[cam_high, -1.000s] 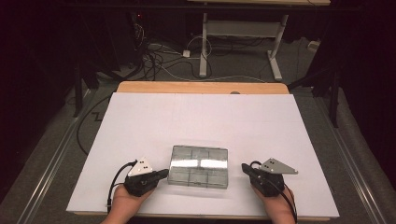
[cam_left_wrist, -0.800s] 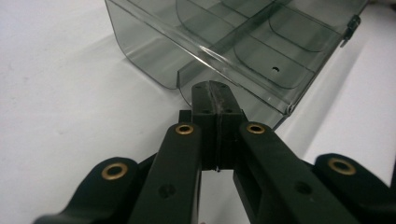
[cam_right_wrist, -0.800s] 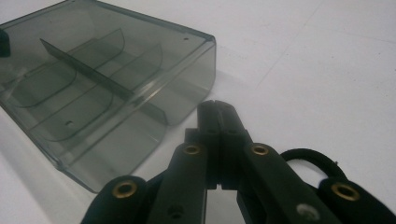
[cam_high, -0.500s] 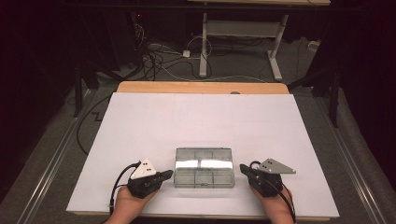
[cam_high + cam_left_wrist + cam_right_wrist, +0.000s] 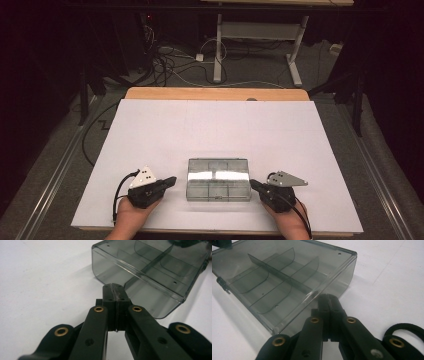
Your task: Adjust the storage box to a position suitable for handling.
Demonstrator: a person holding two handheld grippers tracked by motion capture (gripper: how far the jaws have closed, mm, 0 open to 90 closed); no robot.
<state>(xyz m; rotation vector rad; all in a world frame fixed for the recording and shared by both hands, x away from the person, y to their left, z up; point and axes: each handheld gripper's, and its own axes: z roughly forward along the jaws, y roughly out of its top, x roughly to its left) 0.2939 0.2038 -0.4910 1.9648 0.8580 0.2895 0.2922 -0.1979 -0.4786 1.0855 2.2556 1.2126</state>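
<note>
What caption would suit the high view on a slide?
Two hand-held tools, left claw and right claw, both shut, flank a closed clear compartment box on a white table.

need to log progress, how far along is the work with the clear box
Early stage. Done: both grippers sit beside the clear compartment box, the left gripper off its left end, the right gripper at its right end, jaws shut on nothing. In hand: lining up on the box ends. Left: the lid looks closed, its front latch untouched, compartments look empty.

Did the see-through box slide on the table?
Yes. The clear box slid a bit rightward and nearer the table's front edge, between both grippers.
</note>
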